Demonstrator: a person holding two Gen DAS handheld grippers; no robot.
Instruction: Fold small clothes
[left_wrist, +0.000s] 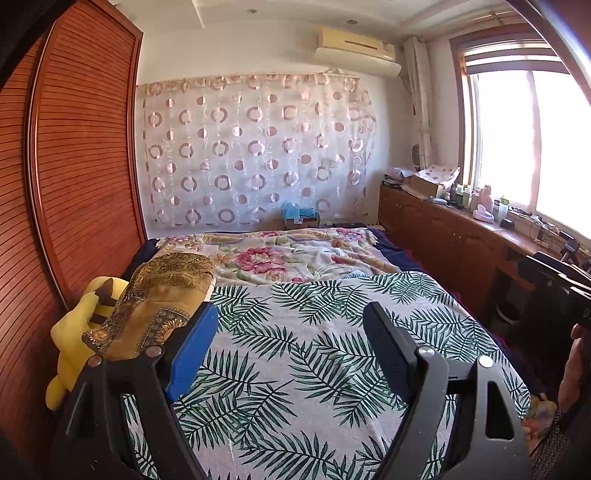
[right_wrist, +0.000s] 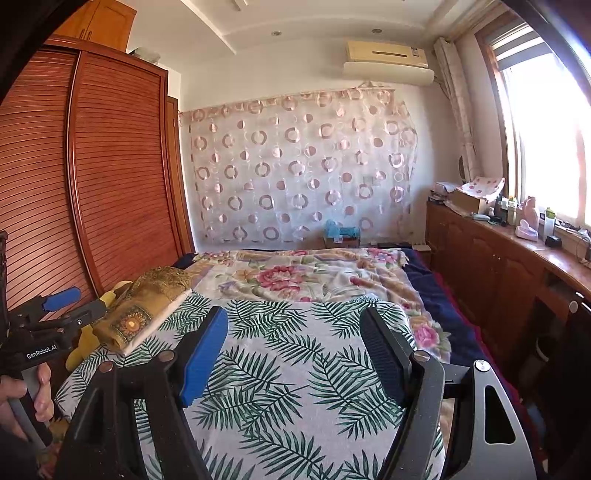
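I see left hand-held gripper (left_wrist: 290, 321) spread, empty | right hand-held gripper (right_wrist: 295, 325) spread, empty | folded golden cloth (right_wrist: 147, 310) at bed's (right_wrist: 295, 369) left edge

Left gripper (left_wrist: 291, 332) is pointing forward and slightly downward, jaws standing wide apart, nothing between them; one blue pad (left_wrist: 192, 354) and one black pad (left_wrist: 388, 354) are facing each other across the gap. Right gripper (right_wrist: 295, 339) is sitting in a like pose, a little closer to level, jaws likewise wide apart and holding nothing. In the right wrist view the left gripper's body is showing at the left edge, with the person's left hand (right_wrist: 22, 398) wrapping its grey handle, fingers curled round it. In the left wrist view the right hand (left_wrist: 572, 369) is showing at the right edge, only partly visible, grip unclear.
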